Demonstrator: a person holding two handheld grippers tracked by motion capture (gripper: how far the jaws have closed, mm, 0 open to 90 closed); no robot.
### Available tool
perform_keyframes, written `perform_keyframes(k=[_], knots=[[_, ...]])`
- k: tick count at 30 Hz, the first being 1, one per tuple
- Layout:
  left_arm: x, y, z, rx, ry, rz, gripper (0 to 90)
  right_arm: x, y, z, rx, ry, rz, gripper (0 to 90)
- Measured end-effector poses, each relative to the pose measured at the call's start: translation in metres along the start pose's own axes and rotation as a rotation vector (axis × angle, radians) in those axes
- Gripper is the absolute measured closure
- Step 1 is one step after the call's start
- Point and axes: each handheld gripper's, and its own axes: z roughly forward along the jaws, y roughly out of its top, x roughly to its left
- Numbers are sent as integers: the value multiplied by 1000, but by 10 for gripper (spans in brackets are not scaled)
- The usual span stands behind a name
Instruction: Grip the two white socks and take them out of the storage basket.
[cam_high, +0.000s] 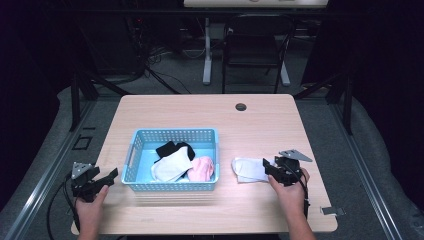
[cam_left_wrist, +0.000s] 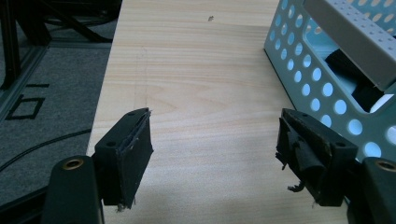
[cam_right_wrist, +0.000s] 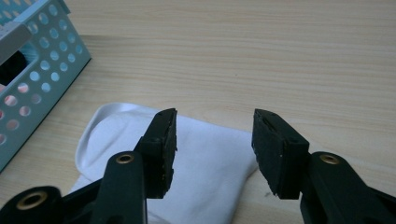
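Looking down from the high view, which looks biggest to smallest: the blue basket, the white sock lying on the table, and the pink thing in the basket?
1. Blue basket, clearly largest.
2. White sock on the table.
3. Pink thing, partly hidden by a white item, so its full size is unsure; it looks close to the sock.

Blue perforated basket sits left of centre on the light wood table. Inside it: black sock at the back, white sock in front of it, pink sock to the right. Grommet hole near the table's far edge. Desk legs and cables on the floor beyond.
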Motion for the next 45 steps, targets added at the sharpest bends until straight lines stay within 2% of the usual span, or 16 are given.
perform_keyframes(k=[6,8,9,11,12,16,17,20,24,27,31,35,40,41,42,45], knots=[[0,0,1,-3,-1,0,265,18,16,-4,10,42,-48,503],[0,0,1,1,1,1,265,36,27,-5,12,80,-79,511],[0,0,1,1,1,1,264,36,27,-5,12,80,-79,511],[0,0,1,-4,-1,1,265,49,36,-5,21,124,-86,524],[0,0,1,1,0,1,264,63,45,-5,36,163,-109,525],[0,0,1,0,-1,0,265,90,63,-3,46,210,-174,528],[0,0,1,0,-1,0,264,90,63,-3,46,210,-174,528],[0,0,0,-2,-1,-1,265,111,76,2,77,253,-214,531],[0,0,0,-1,-1,-2,265,124,82,7,94,277,-236,531],[1,0,1,-10,0,-4,264,138,89,14,134,309,-260,531],[1,0,0,-2,0,-2,264,149,93,20,160,326,-271,537],[1,0,0,-11,0,-4,264,167,99,32,204,348,-295,559],[1,0,0,-4,0,1,265,180,103,46,252,370,-293,593],[1,0,0,-4,-1,0,264,186,105,55,289,381,-266,615],[1,0,0,-4,-1,0,264,186,105,55,289,381,-266,615],[1,0,0,-3,-1,-1,264,191,106,70,336,410,-218,636]])
